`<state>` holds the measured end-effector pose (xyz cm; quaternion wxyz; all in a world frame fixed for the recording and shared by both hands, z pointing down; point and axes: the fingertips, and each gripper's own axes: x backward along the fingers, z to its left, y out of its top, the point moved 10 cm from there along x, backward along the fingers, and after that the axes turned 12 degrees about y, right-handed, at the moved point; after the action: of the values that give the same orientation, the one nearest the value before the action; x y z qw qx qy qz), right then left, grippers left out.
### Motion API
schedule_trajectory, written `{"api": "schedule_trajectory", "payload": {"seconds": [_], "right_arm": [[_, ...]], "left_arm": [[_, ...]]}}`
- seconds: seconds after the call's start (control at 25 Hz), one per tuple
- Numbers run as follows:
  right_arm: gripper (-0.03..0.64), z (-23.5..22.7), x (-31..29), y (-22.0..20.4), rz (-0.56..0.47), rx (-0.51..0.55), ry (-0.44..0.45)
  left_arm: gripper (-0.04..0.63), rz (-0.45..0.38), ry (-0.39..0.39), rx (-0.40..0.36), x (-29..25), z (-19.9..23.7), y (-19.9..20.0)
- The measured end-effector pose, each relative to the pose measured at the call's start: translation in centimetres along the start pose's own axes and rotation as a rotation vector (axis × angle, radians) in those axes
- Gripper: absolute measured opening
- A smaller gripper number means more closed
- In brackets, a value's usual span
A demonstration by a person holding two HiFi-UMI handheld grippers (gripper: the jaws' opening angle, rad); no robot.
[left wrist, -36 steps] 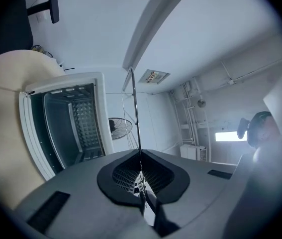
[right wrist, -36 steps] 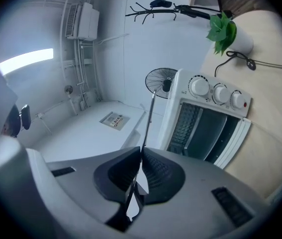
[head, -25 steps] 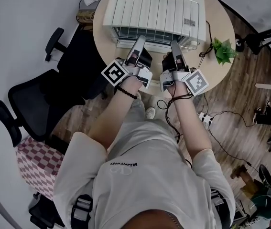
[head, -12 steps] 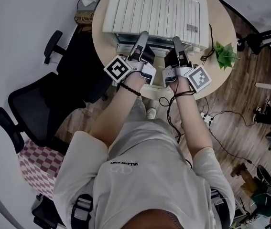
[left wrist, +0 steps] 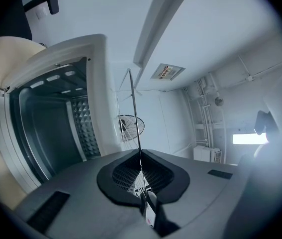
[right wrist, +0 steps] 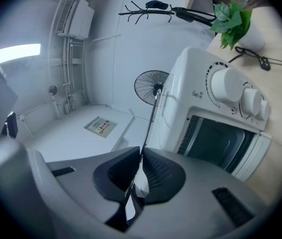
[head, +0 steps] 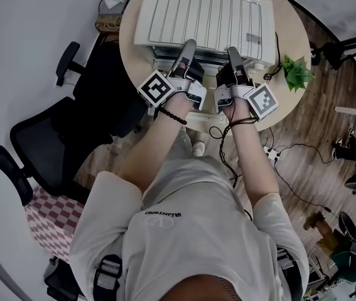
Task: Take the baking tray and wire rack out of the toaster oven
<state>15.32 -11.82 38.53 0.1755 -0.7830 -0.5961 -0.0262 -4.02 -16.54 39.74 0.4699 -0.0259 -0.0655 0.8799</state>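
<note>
Left gripper view shows the left gripper (left wrist: 140, 156) with its jaws pressed together on a thin edge of the wire rack (left wrist: 133, 108), which runs away from the pads as a narrow line. In the right gripper view the right gripper (right wrist: 141, 156) is closed the same way on another part of this edge. In the head view both grippers are side by side at the front of the toaster oven (head: 203, 14), which stands on the round table (head: 291, 49) near a small plant (head: 294, 71).
</note>
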Motion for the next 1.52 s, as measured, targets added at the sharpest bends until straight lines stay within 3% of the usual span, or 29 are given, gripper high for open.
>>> {"api": "schedule_trajectory", "payload": {"seconds": [0.36, 0.52, 0.88, 1.04, 1.12, 1.2, 1.4, 1.52], "right_arm": [[0.034, 0.0, 0.0, 0.0, -0.007, -0.009, -0.055], [0.038, -0.1, 0.3, 0.0, -0.003, -0.001, -0.060], [0.057, -0.1, 0.8, -0.3, 0.022, 0.010, -0.070], [0.092, 0.1, 0.7, -0.5, 0.037, 0.015, -0.061], [0.097, 0.2, 0.8, -0.6, 0.039, 0.016, -0.059], [0.176, 0.1, 1.3, -0.9, 0.031, 0.005, -0.048], [0.179, -0.3, 3.7, -1.2, -0.002, 0.016, -0.036], [0.179, -0.6, 6.0, -1.8, 0.018, 0.034, -0.029]], "left_arm": [[0.022, 0.008, 0.093, -0.125, 0.1, -0.3, 0.2], [0.103, 0.043, 0.092, -0.149, 0.2, -0.9, 0.3], [0.178, 0.246, 0.260, -0.215, 0.4, -2.0, 0.4], [0.253, 0.293, 0.323, -0.238, 0.7, -0.8, 0.6], [0.253, 0.311, 0.320, -0.225, 1.0, 0.0, 0.4], [0.253, 0.317, 0.308, -0.227, 1.7, 0.6, 0.0], [0.253, 0.293, 0.221, -0.267, 4.0, 0.8, -0.5], [0.253, 0.277, 0.199, -0.353, 6.1, 2.0, -0.5]]}}
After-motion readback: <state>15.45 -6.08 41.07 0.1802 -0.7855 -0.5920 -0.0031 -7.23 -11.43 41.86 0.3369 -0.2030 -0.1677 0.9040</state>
